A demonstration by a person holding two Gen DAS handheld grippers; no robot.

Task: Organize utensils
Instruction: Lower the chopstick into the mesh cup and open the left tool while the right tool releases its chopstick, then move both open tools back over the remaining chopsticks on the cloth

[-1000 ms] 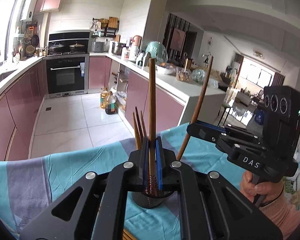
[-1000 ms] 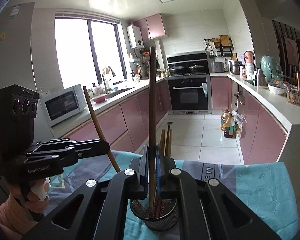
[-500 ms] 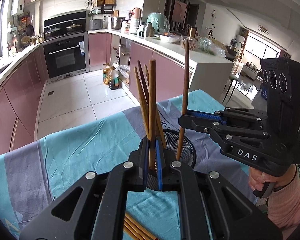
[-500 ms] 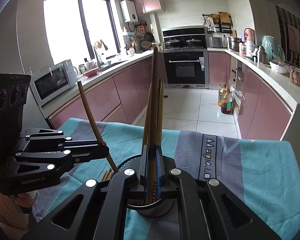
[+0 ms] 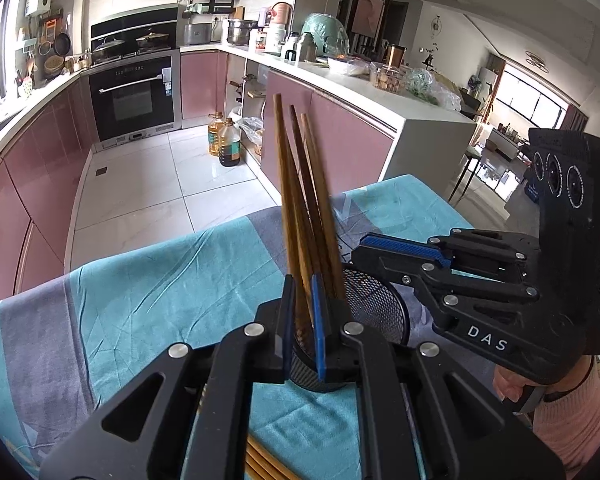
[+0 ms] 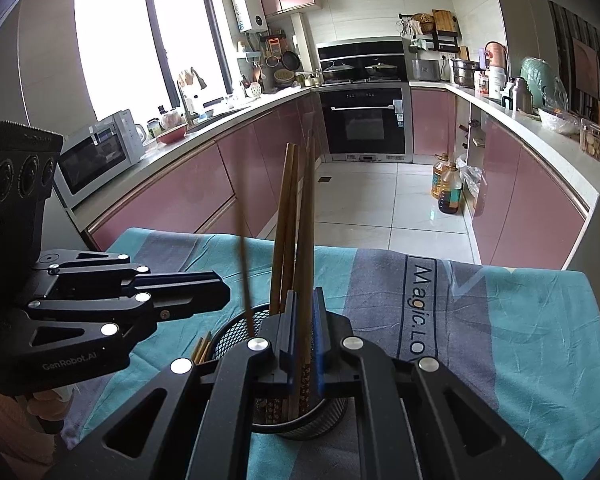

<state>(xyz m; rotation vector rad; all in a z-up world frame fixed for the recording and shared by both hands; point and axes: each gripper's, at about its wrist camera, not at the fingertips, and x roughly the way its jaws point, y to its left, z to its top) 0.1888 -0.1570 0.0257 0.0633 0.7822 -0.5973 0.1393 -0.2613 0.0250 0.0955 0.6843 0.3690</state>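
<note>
A black mesh cup [image 5: 376, 304] [image 6: 232, 336] stands on the teal and grey cloth [image 5: 160, 288] and holds several brown chopsticks [image 5: 296, 184]. My left gripper [image 5: 302, 280] is over the cup's near rim, shut on one chopstick whose patterned low end reaches into the cup. My right gripper [image 6: 305, 292] is shut on another chopstick [image 6: 309, 220], its patterned end also inside the cup. Each gripper shows in the other's view, the right gripper [image 5: 360, 242] coming from the right, the left gripper [image 6: 224, 292] from the left with a blurred chopstick [image 6: 244, 264] at its tip.
More loose chopsticks [image 5: 260, 464] [image 6: 202, 346] lie on the cloth beside the cup. A hand in a pink sleeve [image 5: 572, 412] holds the right gripper. Beyond the table's far edge are a tiled floor, pink cabinets [image 6: 180, 200] and oil bottles [image 5: 228, 144].
Both grippers have sunk and tipped downward, bringing their chopsticks from above the cup into it. The held chopsticks now stand among the ones in the cup.
</note>
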